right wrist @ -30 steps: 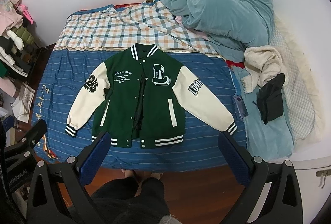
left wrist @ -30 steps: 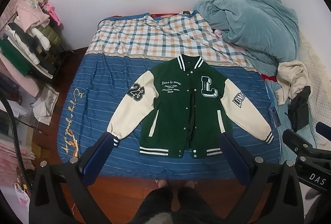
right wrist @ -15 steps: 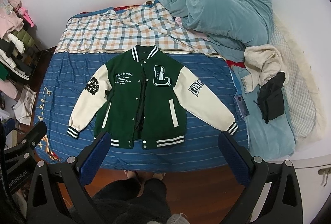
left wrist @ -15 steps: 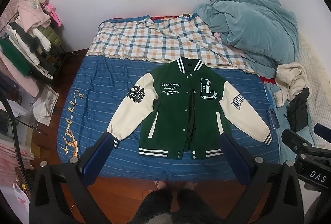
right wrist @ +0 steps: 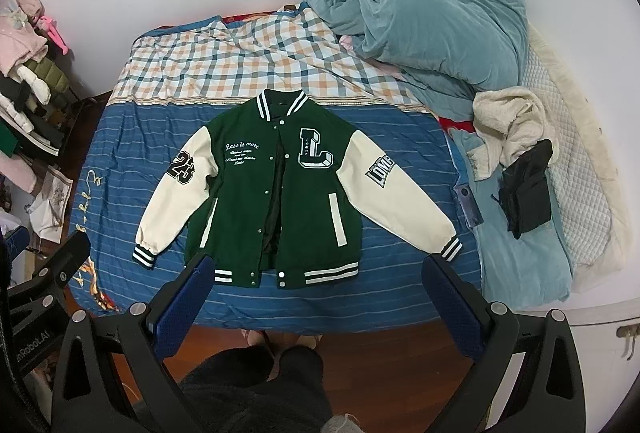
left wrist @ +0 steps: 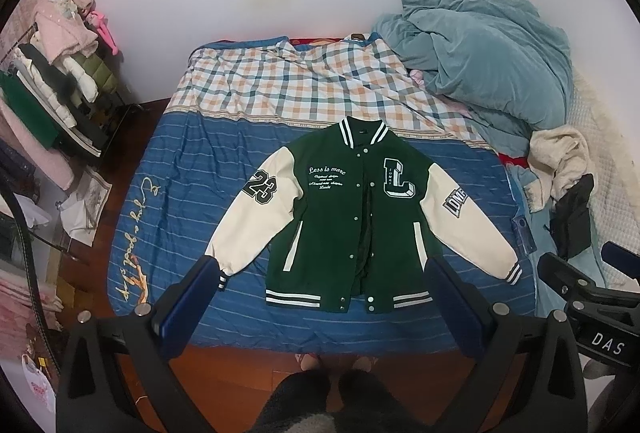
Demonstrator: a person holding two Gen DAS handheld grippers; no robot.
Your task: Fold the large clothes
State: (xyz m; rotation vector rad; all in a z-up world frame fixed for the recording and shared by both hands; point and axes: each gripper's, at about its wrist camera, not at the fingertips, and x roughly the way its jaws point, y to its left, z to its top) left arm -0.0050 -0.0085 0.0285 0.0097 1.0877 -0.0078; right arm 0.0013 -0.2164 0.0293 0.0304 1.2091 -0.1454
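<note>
Left wrist view, jacket flat on bed, beyond wide-spread left gripper

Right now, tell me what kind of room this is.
Most likely a bedroom: a bed with a rumpled blanket, a clothes rack beside it, and a jacket spread flat.

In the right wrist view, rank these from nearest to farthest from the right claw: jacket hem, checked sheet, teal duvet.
From the right claw:
1. Jacket hem, just ahead, at the near edge of the bed.
2. Checked sheet, beyond the jacket collar, mid-bed.
3. Teal duvet, heaped far right against the wall.
</note>
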